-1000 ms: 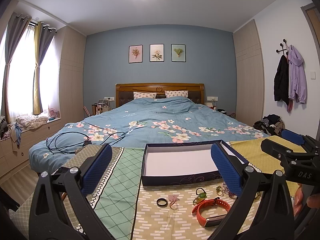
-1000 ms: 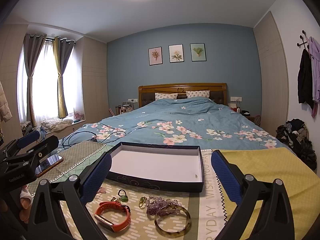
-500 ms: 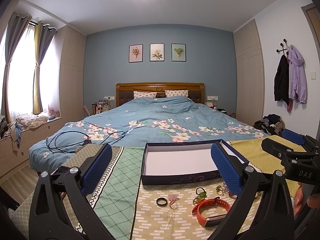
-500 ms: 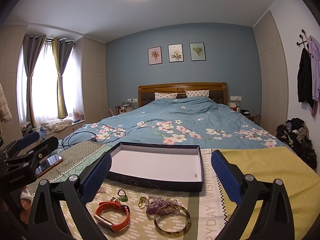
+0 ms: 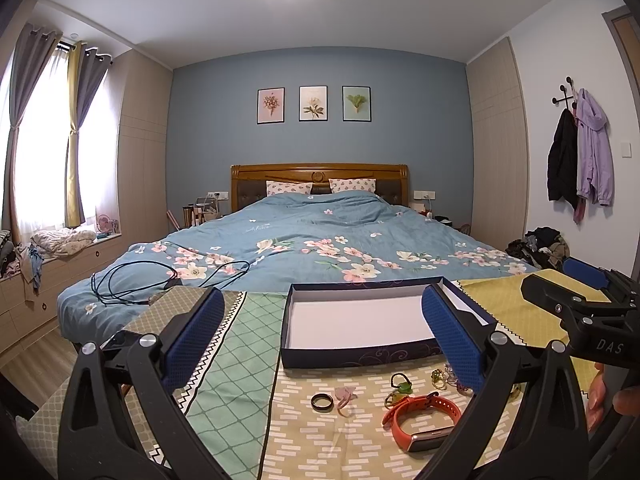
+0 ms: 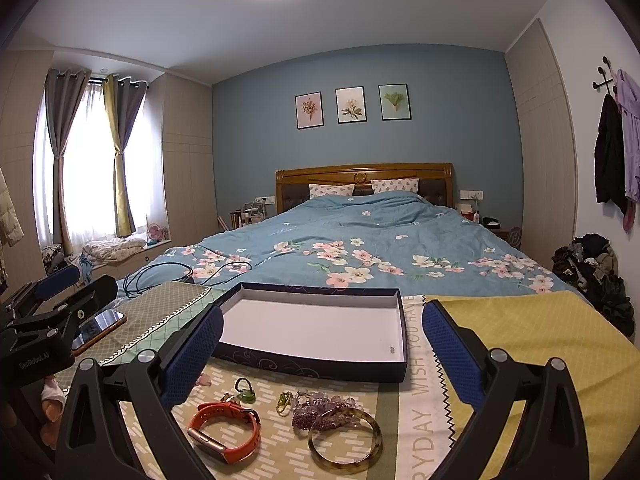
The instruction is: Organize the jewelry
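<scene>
A dark blue box with a white inside stands open on the patterned tablecloth, with one tiny item near its right corner. In front of it lie a black ring, a pink trinket, a green ring, an orange watch band, a gold-green charm, purple beads and an amber bangle. My left gripper is open and empty above the ring. My right gripper is open and empty above the beads.
A phone lies on the cloth at the left. Behind the table is a bed with a black cable on it. Clothes are piled on the floor at the right.
</scene>
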Motion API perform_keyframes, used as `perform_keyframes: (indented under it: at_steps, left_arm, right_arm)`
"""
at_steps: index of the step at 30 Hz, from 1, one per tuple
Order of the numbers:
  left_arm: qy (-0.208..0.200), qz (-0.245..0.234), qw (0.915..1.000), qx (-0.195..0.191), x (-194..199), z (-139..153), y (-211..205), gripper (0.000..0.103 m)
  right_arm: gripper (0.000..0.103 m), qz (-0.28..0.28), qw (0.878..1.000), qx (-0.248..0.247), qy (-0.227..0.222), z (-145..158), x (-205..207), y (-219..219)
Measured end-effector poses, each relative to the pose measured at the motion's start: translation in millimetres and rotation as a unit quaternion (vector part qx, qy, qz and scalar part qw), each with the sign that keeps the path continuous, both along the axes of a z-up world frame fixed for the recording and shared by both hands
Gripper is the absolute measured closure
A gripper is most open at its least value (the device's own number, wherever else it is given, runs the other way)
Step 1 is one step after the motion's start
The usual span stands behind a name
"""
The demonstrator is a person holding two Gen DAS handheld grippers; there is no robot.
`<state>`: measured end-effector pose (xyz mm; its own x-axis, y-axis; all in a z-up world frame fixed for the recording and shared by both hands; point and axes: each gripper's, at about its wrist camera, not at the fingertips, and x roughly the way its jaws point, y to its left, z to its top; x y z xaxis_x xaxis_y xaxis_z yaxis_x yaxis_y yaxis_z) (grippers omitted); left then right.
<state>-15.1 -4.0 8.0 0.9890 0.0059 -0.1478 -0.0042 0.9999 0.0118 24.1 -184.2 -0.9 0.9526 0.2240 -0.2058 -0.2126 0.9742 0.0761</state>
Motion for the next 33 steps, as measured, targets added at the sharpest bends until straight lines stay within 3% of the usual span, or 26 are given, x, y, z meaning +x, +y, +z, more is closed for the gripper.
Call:
perform_keyframes:
  at_steps: [33]
  left_arm:
    - [0.008,-0.005,1.0000,0.002,-2.7,-1.8,-2.4,0.006]
  right_arm:
    - [0.007,-0.001,1.000,-0.001,0.005,-2.1,3.2,1.4]
